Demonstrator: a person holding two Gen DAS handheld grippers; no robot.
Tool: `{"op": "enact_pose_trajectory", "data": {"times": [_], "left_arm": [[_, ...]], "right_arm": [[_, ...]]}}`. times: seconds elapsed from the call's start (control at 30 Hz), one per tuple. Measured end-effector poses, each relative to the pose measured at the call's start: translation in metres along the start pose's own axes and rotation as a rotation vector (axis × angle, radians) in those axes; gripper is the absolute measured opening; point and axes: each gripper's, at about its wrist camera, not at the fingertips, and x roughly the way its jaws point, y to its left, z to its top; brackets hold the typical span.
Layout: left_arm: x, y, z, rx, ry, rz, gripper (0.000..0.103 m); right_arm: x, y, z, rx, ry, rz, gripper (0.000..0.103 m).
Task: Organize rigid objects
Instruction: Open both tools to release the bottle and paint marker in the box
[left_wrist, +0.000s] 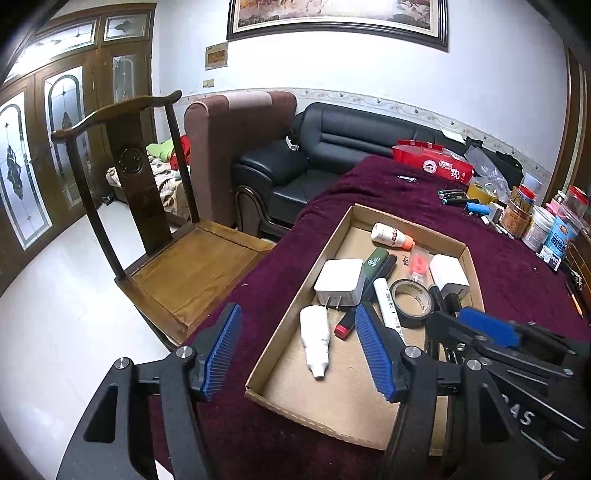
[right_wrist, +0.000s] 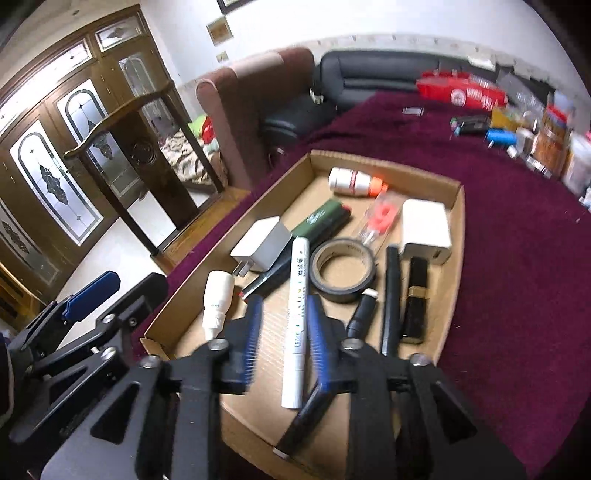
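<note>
Right gripper (right_wrist: 282, 328) jaws part-open astride the white marker (right_wrist: 297, 317), unpinched; left gripper (left_wrist: 295, 350) wide, empty; lift clear of the cardboard tray (right_wrist: 456, 236).

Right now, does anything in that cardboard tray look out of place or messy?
Nothing looks spilled or broken. The cardboard tray is simply jumbled: the white marker lies across other pens, and a plug leans on a green case.
</note>
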Motion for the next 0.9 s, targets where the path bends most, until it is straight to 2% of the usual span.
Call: {"op": "enact_pose_trajectory", "data": {"times": [0.1,0.27,0.4,0.63,0.77,0.9], "left_arm": [[-0.004,-0.005,-0.001,0.009,-0.003,0.002,0.059],[-0.012,-0.015,-0.002,0.036,-0.018,0.013,0.059],[-0.020,-0.028,-0.004,0.061,-0.034,0.025,0.063],[-0.035,-0.057,-0.005,0.111,-0.081,0.054,0.074],[-0.043,-0.077,-0.006,0.146,-0.104,0.061,0.076],[-0.051,-0.097,-0.008,0.187,-0.121,0.061,0.077]], "right_arm": [[-0.011,-0.001,-0.001,-0.010,-0.036,-0.015,0.046],[-0.024,-0.011,-0.004,-0.012,-0.079,-0.057,0.051],[-0.039,-0.026,-0.008,-0.017,-0.120,-0.115,0.061],[-0.058,-0.060,-0.016,0.004,-0.149,-0.190,0.065],[-0.068,-0.075,-0.021,-0.004,-0.160,-0.228,0.070],[-0.079,-0.091,-0.028,0.003,-0.172,-0.252,0.071]]}}
